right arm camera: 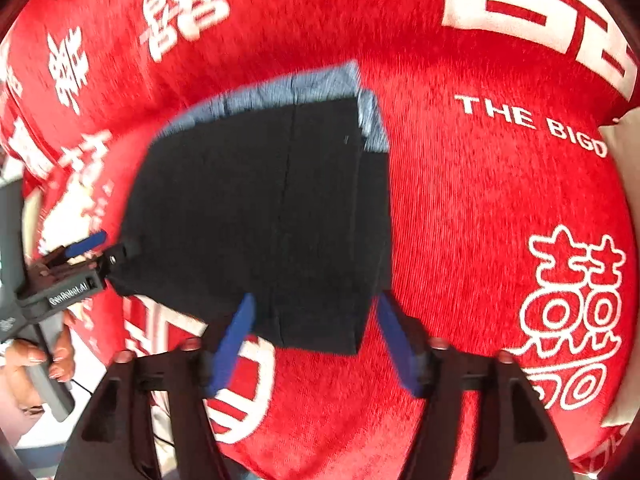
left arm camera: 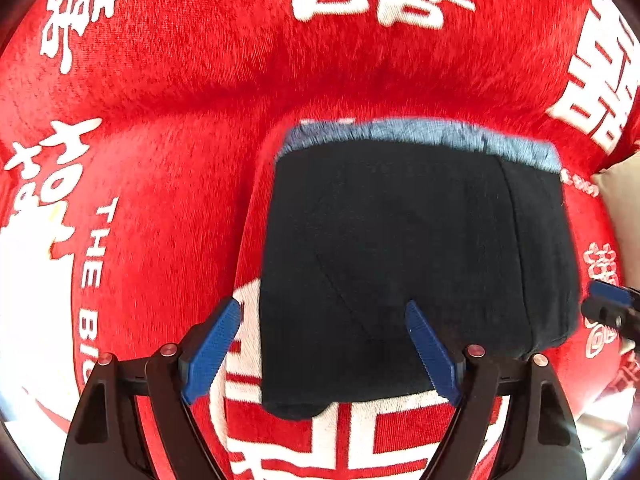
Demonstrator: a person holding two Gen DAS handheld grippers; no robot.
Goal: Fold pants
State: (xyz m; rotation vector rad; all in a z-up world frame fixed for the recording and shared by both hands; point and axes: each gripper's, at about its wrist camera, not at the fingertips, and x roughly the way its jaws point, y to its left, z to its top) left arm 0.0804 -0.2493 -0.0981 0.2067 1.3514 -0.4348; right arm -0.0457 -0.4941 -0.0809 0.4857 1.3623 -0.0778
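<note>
The pants (left arm camera: pixel 416 264) are dark navy shorts with a light blue waistband (left arm camera: pixel 420 136), folded into a compact rectangle on a red cloth. They also show in the right wrist view (right arm camera: pixel 264 216). My left gripper (left arm camera: pixel 324 344) is open and empty, its blue fingers hovering over the near left part of the pants. My right gripper (right arm camera: pixel 314 340) is open and empty, straddling the near right corner of the pants. The right gripper's tip shows at the right edge of the left wrist view (left arm camera: pixel 608 304). The left gripper, held by a hand, shows at the left of the right wrist view (right arm camera: pixel 86 248).
The red plush cloth (left arm camera: pixel 180 160) with white characters and lettering covers the whole surface and shows soft folds. A beige cushion (left arm camera: pixel 624 208) sits at the right edge. The person's hand (right arm camera: pixel 40 364) holds the left gripper's handle.
</note>
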